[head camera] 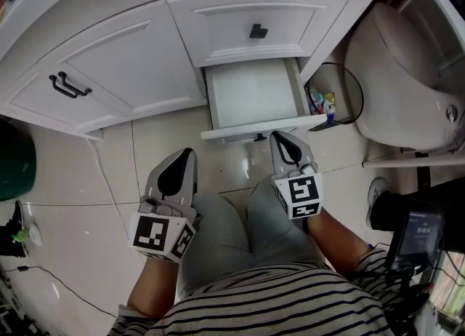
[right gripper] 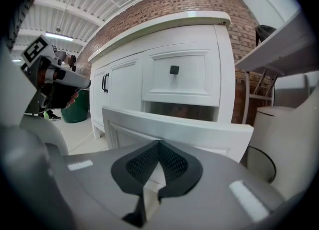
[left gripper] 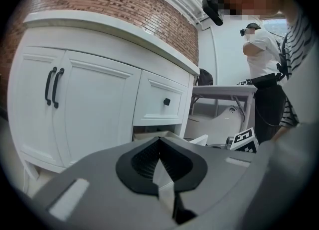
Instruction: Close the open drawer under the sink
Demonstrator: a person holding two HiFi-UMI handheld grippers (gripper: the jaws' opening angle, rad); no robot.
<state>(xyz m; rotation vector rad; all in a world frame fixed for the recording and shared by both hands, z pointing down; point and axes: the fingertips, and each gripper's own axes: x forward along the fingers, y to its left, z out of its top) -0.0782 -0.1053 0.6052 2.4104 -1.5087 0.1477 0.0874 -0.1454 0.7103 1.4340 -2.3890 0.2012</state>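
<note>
Drawer is sitting pulled out, centre-far under the cabinet. Right gripper is hovering just beside its front's right end, jaws pressed together, empty; left gripper is hanging near-left, likewise. Pushing that far off-centre is risking the drawer skewing and jamming, or the tip sliding off the front.

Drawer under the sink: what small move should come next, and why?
Probably ease the right claw forward to press on the drawer. The drawer stands pulled out, its front panel fills the right gripper view just past the shut claw, and the left claw, also shut, sits further back and off to the side.
</note>
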